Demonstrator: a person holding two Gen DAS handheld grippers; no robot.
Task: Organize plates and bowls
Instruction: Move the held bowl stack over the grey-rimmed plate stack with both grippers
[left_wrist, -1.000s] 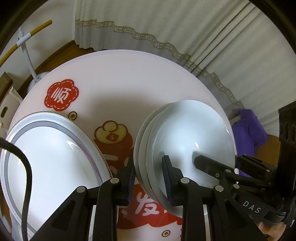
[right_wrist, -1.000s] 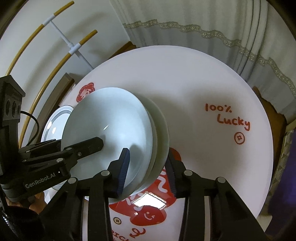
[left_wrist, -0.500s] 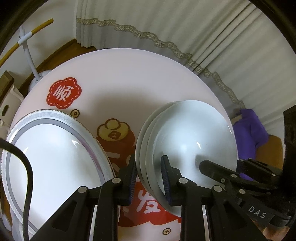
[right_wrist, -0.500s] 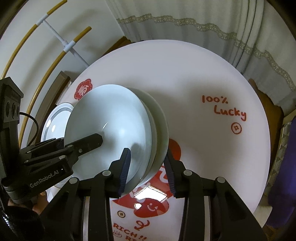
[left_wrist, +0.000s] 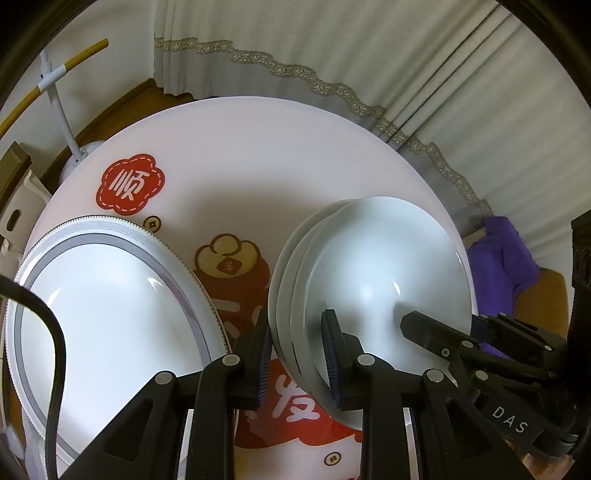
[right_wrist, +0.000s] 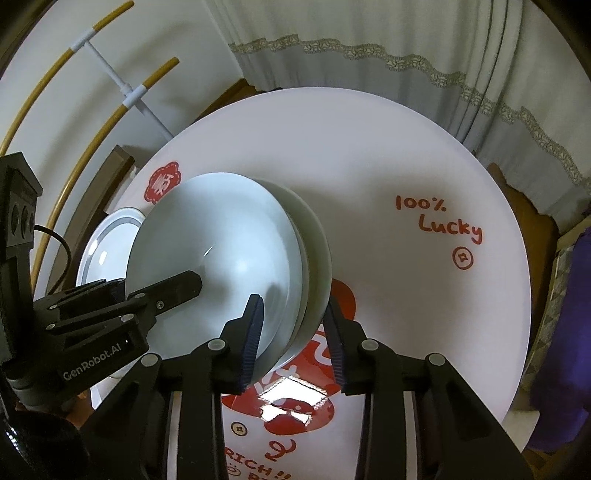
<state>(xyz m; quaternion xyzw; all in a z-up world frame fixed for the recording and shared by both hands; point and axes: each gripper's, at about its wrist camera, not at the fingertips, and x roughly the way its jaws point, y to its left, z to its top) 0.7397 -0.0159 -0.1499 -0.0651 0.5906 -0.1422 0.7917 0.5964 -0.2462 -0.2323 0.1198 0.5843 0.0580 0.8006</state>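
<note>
Both tongs, left (left_wrist: 297, 354) clamped, right (right_wrist: 293, 339) closing, straddle the stacked bowls' (left_wrist: 373, 280) rims.

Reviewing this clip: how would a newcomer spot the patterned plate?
Start at the round white table with red prints. The wide flat plate lies at its left edge, beside the stack of plain pale bowls. Only it has a grey key-pattern rim.

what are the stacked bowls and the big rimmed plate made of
Stacked bowls: likely glazed ceramic or porcelain, pale blue-white, glossy; sharp light glints on smooth curved walls. Large plate: probably glazed porcelain too, shiny white centre with highlights, printed grey key-pattern band at the rim. Melamine cannot be ruled out by look alone.
</note>
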